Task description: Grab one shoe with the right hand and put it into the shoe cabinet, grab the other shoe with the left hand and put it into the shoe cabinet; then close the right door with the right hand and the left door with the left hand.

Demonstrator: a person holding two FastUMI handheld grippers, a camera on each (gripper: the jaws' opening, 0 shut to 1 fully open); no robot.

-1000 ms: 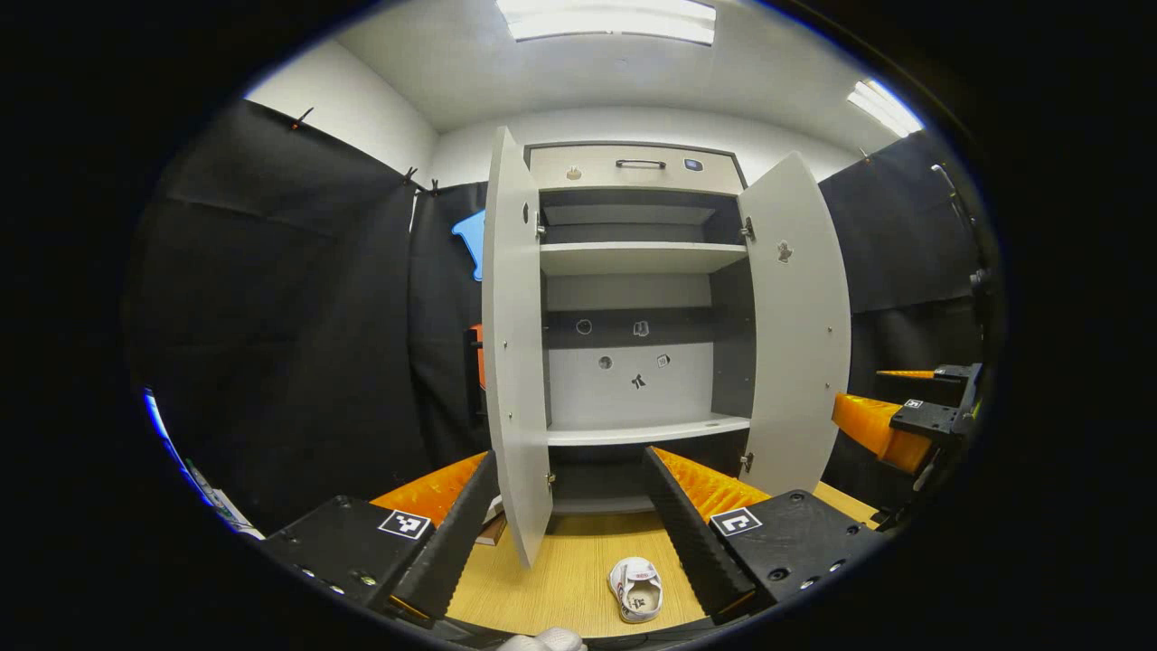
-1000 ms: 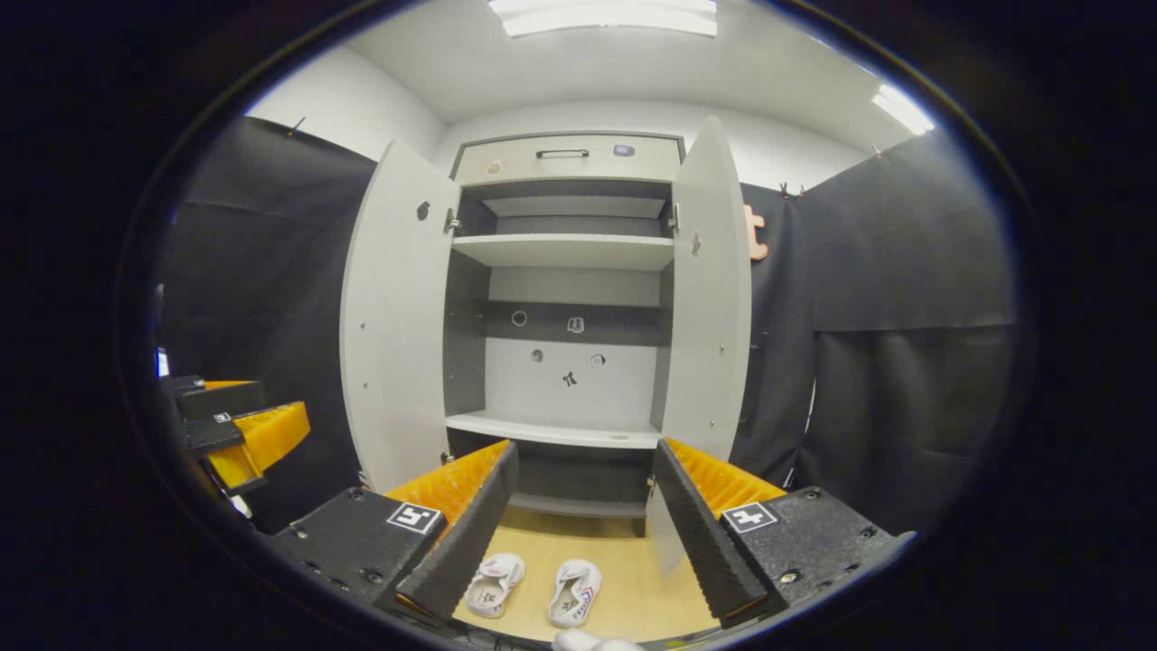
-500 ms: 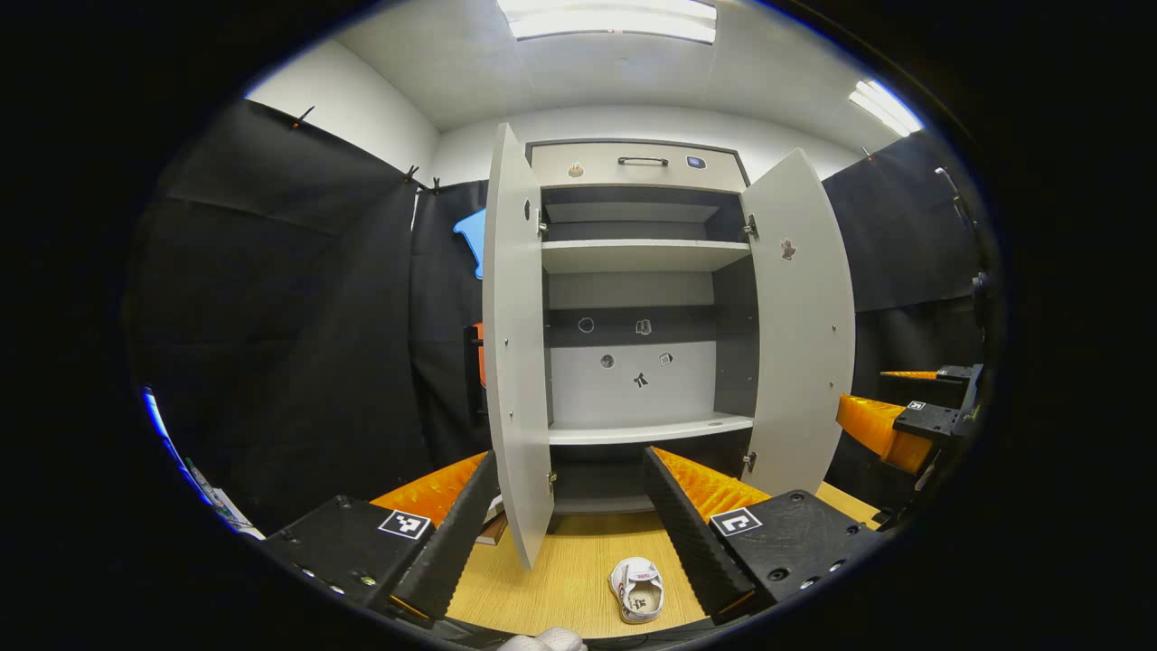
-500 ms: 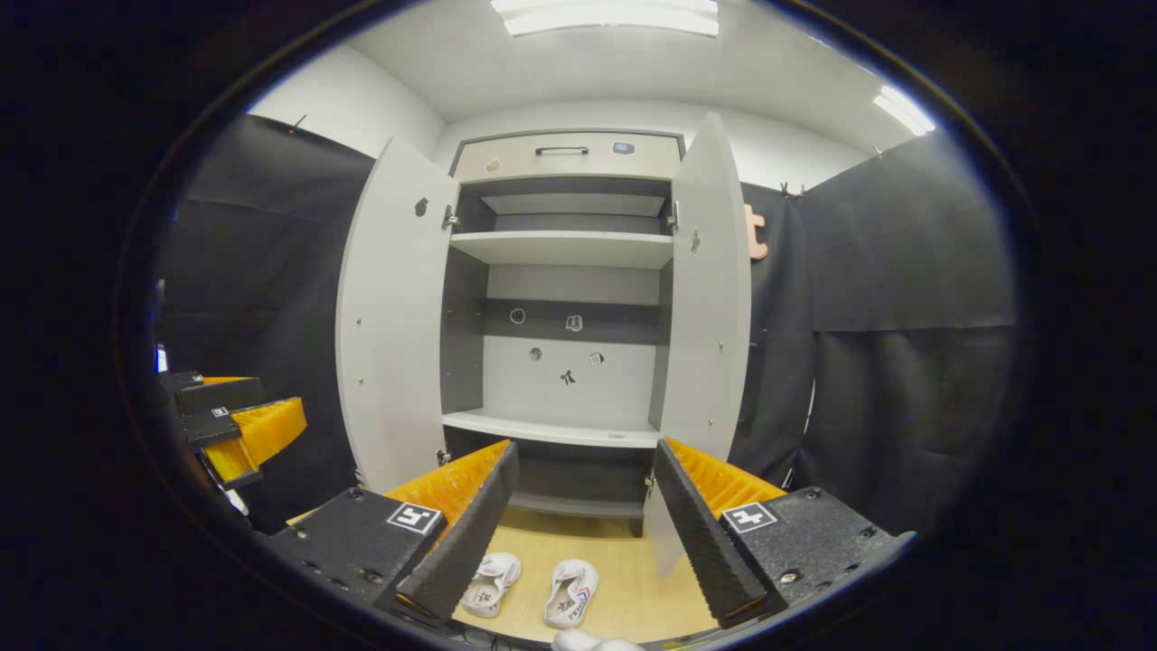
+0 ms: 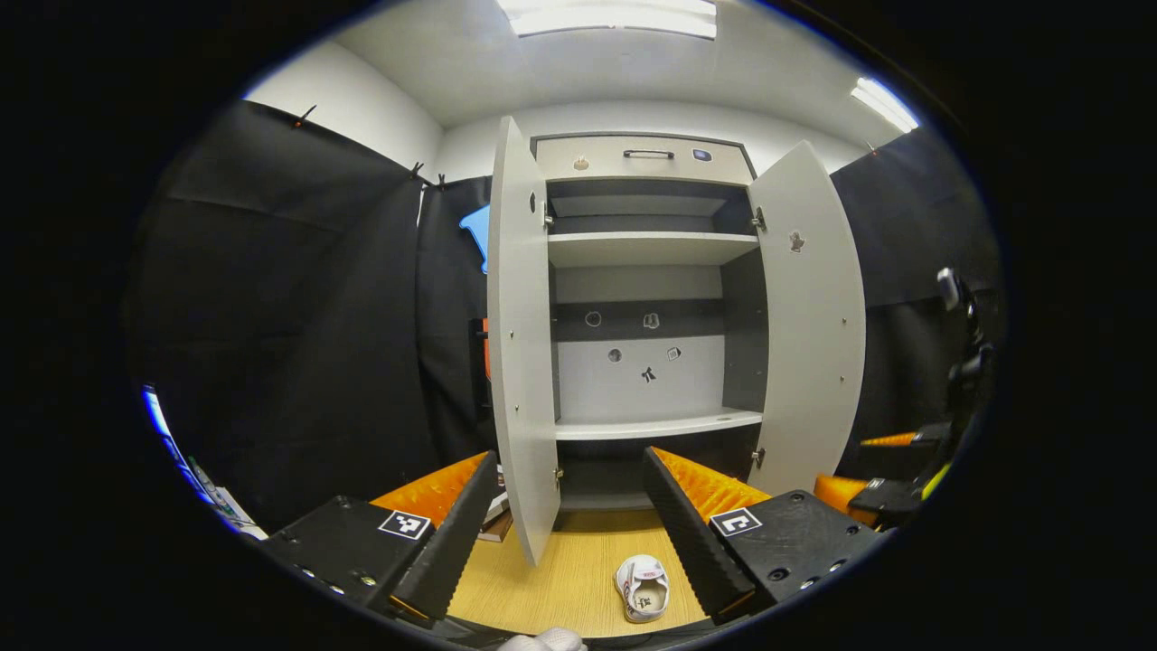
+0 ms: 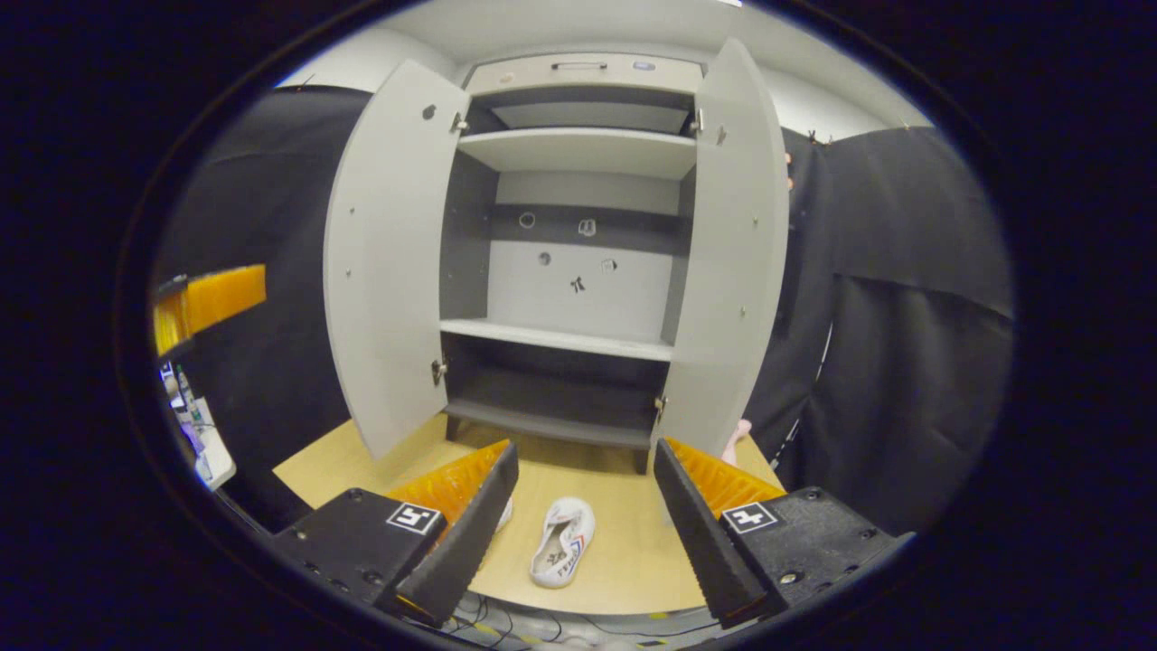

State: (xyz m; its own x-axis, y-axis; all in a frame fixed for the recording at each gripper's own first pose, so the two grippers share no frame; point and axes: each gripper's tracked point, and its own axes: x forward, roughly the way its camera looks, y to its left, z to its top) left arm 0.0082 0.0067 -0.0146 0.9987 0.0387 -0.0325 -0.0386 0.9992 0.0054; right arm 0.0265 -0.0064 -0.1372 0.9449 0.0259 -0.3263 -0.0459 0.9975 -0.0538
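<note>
Both tongs gape wide and empty, a white shoe (image 6: pixel 562 554) lying on the tabletop (image 6: pixel 633 561) between the right tongs' (image 6: pixel 578 524) fingers, the open shoe cabinet (image 6: pixel 578 271) beyond.

Bright, even light pours down from a long ceiling panel (image 5: pixel 607 15) at the top of the left gripper view, with a second strip (image 5: pixel 884 104) glowing off to the right. The fisheye bends the cabinet doors (image 5: pixel 519 334) into curves, strongest toward the edges. The lowest cabinet bay (image 6: pixel 551 384) sits in deep shadow in the right gripper view. Soft, short shadow under the white shoe (image 6: pixel 562 553) on the pale wooden floor (image 6: pixel 624 565). Focus is crisp in the middle, smeared with bluish fringing at the rim.
</note>
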